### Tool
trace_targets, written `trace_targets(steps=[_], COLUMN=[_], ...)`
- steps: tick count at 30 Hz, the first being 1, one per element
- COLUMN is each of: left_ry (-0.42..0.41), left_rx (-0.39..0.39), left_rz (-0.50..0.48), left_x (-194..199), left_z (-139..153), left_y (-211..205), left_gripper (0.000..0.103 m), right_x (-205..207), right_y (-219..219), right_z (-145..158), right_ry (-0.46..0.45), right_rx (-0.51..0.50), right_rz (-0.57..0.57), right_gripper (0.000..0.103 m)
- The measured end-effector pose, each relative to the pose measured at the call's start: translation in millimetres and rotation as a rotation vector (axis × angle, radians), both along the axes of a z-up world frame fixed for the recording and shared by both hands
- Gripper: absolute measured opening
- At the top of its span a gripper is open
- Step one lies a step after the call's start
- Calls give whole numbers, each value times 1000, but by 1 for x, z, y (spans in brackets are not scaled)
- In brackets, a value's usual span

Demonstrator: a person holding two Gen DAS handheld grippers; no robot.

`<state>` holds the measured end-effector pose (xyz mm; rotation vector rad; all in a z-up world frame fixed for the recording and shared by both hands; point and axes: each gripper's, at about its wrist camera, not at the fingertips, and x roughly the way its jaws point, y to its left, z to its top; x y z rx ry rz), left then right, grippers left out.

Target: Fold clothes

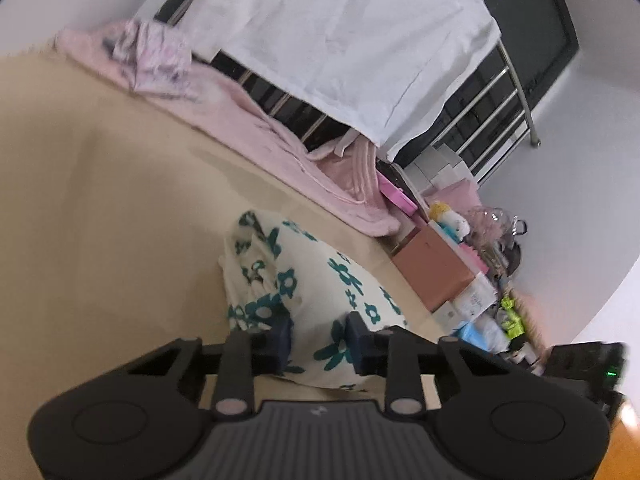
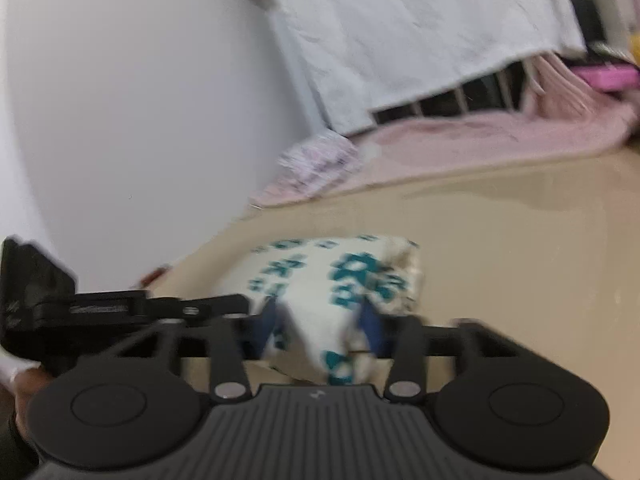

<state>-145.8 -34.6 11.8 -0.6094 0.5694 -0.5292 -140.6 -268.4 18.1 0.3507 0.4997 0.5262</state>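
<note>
Folded floral garment (image 1: 312, 280), cream with teal flowers, lies in a compact bundle on the beige surface (image 1: 100, 200). Left claw (image 1: 318, 338) sits at the near edge of the bundle, jaws parted wide with cloth filling the gap between the blue pads (image 1: 280, 340); pads look close to the fabric but whether they pinch it, cannot tell. Right claw (image 2: 320, 328) is at the garment's near corner too, view motion-blurred; a fold of the floral garment (image 2: 340, 276) runs down between its blue fingers (image 2: 372, 328), jaws apart around it, grip not clear, cannot tell if clamped. Beyond the garment, well apart, a pink blanket (image 1: 248, 120) lies along the far edge of the surface with a crumpled pink-white cloth (image 1: 156, 56) on it. White sheet (image 1: 340, 40) hangs over a metal rail (image 1: 496, 92) behind. Cardboard box (image 1: 432, 268) and clutter to the right in left view.
</note>
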Motion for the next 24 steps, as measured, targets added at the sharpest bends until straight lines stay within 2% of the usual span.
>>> trace_targets(steps=[2,3,5,7,9,10,12,13,14,15,17,18,20,24], left_ry=[16,28,60,47,-3,-15,-19,-10,18,42,66,68,75,76], left_rx=[-23,-36,-59,-46,-2,9,6,-7,-16,-18,-21,-23,-18,9], left_rz=[-2,-6,-12,0,45,64,86,90,84,86,89,89,81,80], left_x=[4,5,7,5,1,3,11,17,24,29,35,36,38,37], left_z=[-2,-4,-3,3,12,15,19,19,16,14,10,9,7,7], left_y=[2,3,11,14,15,16,17,18,17,16,13,12,10,5], left_gripper=[25,25,25,27,39,49,51,48,33,27,27,26,23,23], right_x=[9,10,8,-1,-6,-5,0,5,10,15,21,24,33,44], right_y=[-11,-13,-15,-17,-18,-17,-17,-18,-19,-19,-22,-25,-33,-43], right_z=[-7,-8,-7,-1,3,3,3,0,-3,-6,-12,-15,-25,-33], right_ry=[66,73,58,14,-22,-30,-30,-13,3,20,44,67,138,230], right_rx=[96,108,112,98,72,57,36,56,82,109,170,197,293,381], right_rz=[11,11,2,-30,-57,-62,-72,-71,-68,-65,-61,-60,-44,-10], right_gripper=[26,25,26,31,48,55,55,54,53,46,34,24,18,17])
